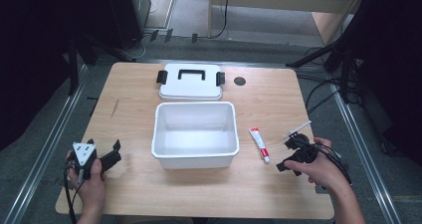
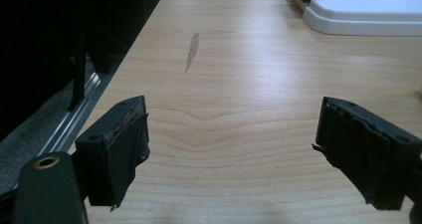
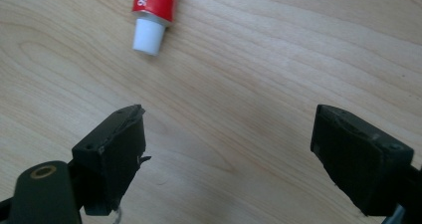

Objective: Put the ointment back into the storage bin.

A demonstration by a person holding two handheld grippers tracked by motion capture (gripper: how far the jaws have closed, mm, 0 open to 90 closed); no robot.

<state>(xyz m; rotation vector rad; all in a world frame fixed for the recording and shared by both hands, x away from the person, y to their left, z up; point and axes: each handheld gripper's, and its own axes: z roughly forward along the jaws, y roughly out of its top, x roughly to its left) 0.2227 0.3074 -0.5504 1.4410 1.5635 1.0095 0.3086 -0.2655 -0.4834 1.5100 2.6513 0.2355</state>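
An open white plastic box (image 1: 195,158) stands empty in the middle of the wooden table. Its white lid (image 1: 190,87), with a black handle and black clips, lies flat just behind it. A small red and white tube (image 1: 259,144) lies right of the box; the right gripper view shows its white cap end (image 3: 148,35) at the top. My right gripper (image 1: 283,156) (image 3: 226,134) hovers open just right of the tube, nothing between its jaws. My left gripper (image 1: 118,153) (image 2: 234,134) rests open at the front left, over bare wood.
A thin white stick (image 1: 297,129) lies just behind my right gripper. A dark round hole (image 1: 240,81) marks the table right of the lid. The table's left edge (image 2: 107,92) drops to a metal rail and dark floor. Stands and cables flank the table.
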